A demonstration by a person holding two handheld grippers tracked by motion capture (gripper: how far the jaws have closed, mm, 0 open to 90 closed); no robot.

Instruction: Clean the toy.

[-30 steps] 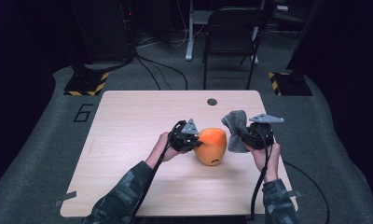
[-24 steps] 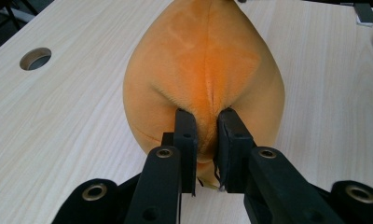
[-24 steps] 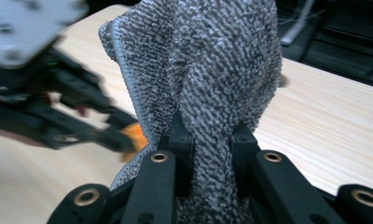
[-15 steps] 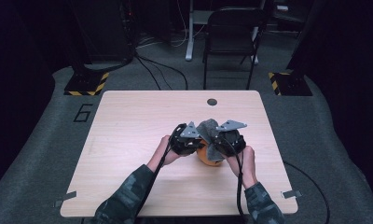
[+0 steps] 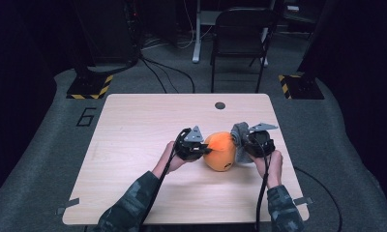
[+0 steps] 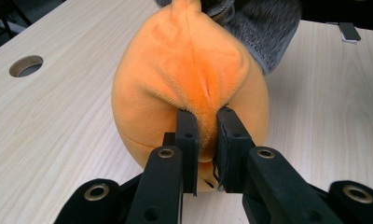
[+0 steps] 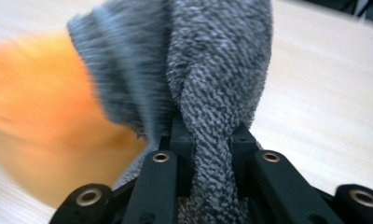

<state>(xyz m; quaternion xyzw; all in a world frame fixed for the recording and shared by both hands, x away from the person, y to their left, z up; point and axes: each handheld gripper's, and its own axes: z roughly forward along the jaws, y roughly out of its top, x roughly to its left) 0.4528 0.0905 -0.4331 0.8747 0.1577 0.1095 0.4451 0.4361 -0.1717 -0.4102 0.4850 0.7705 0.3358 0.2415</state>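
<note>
My left tool (image 5: pixel 204 150) pinched a fold of the orange plush toy (image 5: pixel 220 151) resting mid-worktop (image 5: pixel 133 125). My right tool (image 5: pixel 244 140) clamped the grey cloth (image 5: pixel 239 137) against its far side. I judged wiping underway; next needed steady holding.

I noted a black chair (image 5: pixel 242 36) behind the table (image 5: pixel 133 145), cables (image 5: pixel 167 72) on grey floor, striped blocks (image 5: pixel 90 87) nearby.

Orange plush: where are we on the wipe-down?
Both grasps look done: left gripper pinches a fold of the orange plush, right gripper clamps the grey cloth. In hand: cloth against the plush's right side. How much wiping remains, can't tell.
</note>
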